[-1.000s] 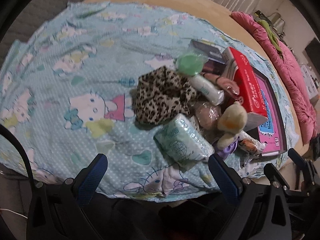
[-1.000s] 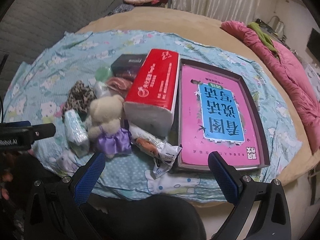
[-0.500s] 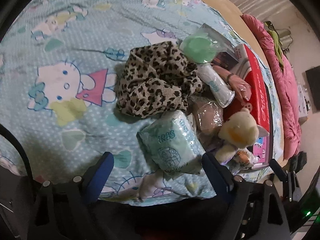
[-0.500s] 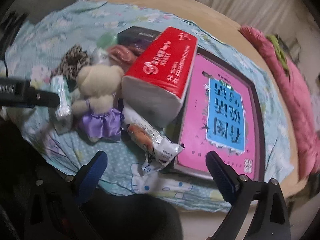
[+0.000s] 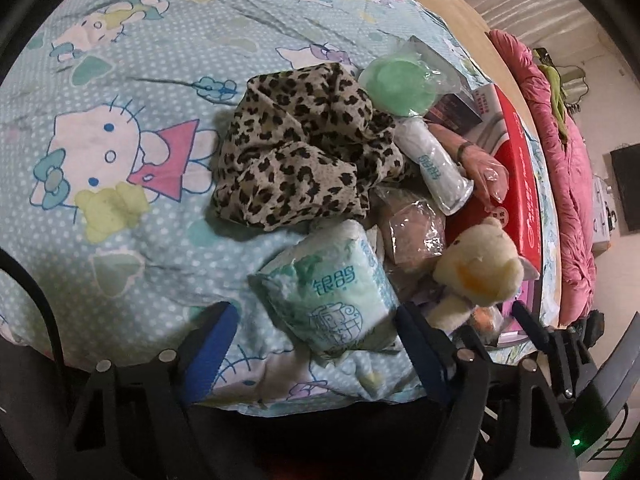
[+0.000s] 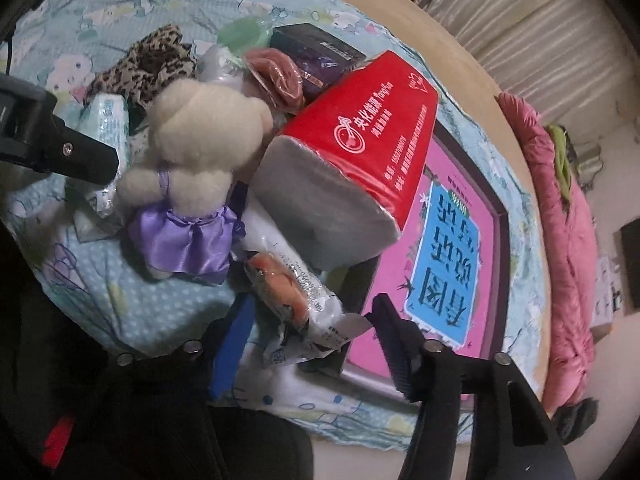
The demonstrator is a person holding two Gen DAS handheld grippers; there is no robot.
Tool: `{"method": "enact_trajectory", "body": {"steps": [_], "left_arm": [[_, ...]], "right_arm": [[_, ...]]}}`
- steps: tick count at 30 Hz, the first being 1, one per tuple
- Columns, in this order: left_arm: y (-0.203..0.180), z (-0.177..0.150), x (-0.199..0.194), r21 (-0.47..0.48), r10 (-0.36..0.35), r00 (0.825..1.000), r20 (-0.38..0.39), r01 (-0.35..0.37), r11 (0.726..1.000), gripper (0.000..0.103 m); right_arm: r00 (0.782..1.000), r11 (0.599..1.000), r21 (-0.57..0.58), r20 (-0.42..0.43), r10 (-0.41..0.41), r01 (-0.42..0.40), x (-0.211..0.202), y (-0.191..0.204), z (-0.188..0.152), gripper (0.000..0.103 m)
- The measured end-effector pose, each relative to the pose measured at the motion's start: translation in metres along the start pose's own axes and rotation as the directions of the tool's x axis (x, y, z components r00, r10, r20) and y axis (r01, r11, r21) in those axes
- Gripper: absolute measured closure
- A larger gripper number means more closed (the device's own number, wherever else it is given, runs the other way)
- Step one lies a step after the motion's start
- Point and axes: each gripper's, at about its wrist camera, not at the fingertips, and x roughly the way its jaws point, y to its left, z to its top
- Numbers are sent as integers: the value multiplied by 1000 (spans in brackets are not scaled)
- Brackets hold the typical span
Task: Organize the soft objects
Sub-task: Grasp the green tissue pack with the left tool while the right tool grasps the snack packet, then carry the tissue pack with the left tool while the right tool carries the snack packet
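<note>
Jaws closing, left hand-held gripper (image 5: 316,332) straddles tissue pack (image 5: 332,296), right hand-held gripper (image 6: 312,328) straddles snack packet (image 6: 296,304).

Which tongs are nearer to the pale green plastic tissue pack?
Left. The left tongs straddle the tissue pack; the right tongs sit around the white snack packet, beyond the plush bear.

Both handheld grippers look the same: chunky black plastic frames, silver screw heads near the finger bases, blue pads lining the fingers. The left gripper (image 5: 314,322) has a thin black cable; the right gripper (image 6: 312,322) doesn't show one.
</note>
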Motion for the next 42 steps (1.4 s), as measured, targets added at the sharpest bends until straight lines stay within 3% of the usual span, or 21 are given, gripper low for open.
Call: {"method": "enact_trajectory", "body": {"steps": [4,7,14,19,24,32,42], "left_arm": [[5,-3,6,-32,-39,999,-4,39,999,35],[6,-2,11,-50,-83,996,-13,82,995,48],[4,-5,6,-25,-82,997,3,82,996,58],[6,-7,-10,-9,-93,995,27,93,996,60],[11,-5,-25,-15,-62,996,72,63,998,60],[12,-7,-21,-4,-48,997,66,48,999,60],[0,-11,-65,63,-16,983,180,5,998,60]], "right_arm": [[1000,999,-35,2,6,-6,2,8,0,63],[999,999,23,15,47,-47,1,0,-2,65],[985,968,192,78,151,-163,-17,-33,-15,67],[969,932,276,143,203,-236,-30,-53,-21,67],[974,924,314,130,183,-216,-33,-52,-30,67],[971,886,402,150,187,-233,-37,-68,-45,67],[951,821,490,240,194,-291,-61,-95,-52,67]]}}
